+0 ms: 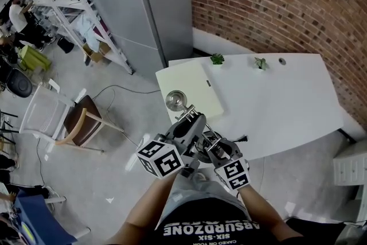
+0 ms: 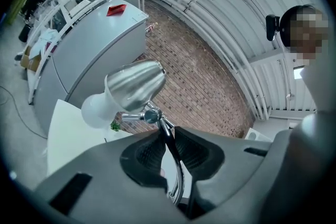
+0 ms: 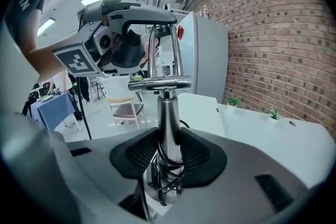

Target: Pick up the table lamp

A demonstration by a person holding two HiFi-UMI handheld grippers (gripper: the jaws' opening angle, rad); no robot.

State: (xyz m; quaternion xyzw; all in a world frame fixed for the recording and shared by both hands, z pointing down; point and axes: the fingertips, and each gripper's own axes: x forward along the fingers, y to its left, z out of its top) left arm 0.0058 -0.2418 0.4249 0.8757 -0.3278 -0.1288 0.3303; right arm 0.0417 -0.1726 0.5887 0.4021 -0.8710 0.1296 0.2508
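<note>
Grip check: left gripper (image 2: 168,150) has jaws nearly together, pads pinching the lamp's thin arm (image 2: 169,136) just below the swivel joint; right gripper (image 3: 168,153) stands wider, pads clamped on the chrome column (image 3: 167,113) right above a wound-up black cord (image 3: 167,178). Table lamp (image 1: 175,101) seems clear of the white table (image 1: 287,100), held between both grippers in front of the person; its shade (image 2: 135,83) and white bulb (image 2: 96,110) sit just ahead of the left jaws, table lying beyond them. Handling, my guess: stiff polished metal, so slippery under pads; arm is thin & jointed, prob. swings or bends if it carries the load; bulb is fragile; column is the sturdier hold, w/ the arm only for steadying. Weight prob. moderate; base hidden, can't judge. Writing: no brand visible on lamp; shirt (image 1: 209,221) print reads "ABSURDZONE" and "SIX-SIX", upside down in head view; marker cubes (image 1: 160,159) carry patterns only, no letters.
</note>
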